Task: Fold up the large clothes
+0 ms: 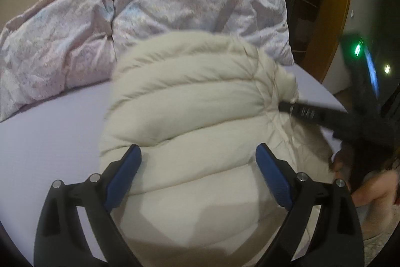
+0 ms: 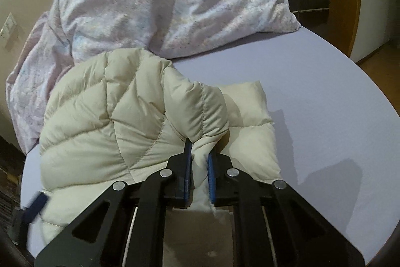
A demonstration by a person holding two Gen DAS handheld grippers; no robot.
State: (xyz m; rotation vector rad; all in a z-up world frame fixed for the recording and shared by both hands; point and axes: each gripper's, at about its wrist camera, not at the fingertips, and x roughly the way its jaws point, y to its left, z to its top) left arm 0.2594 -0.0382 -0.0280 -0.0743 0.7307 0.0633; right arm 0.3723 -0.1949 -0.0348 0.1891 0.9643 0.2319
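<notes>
Cream quilted down jacket (image 2: 105,121) lay bunched on the pale lilac bed sheet (image 2: 312,96), in front of a crumpled pinkish-white duvet (image 1: 155,1). The right gripper (image 2: 199,167) had its blue-padded fingers clamped on a puffy fold of the jacket. The left gripper (image 1: 198,177) hung above the jacket with its fingers (image 1: 125,179) spread wide apart, gripping nothing.

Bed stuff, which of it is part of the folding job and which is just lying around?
Part of the job:
- jacket
- right claw, shut on the jacket
- left claw, open over the jacket

Just lying about:
- duvet, bunched behind the jacket
- bed sheet
</notes>
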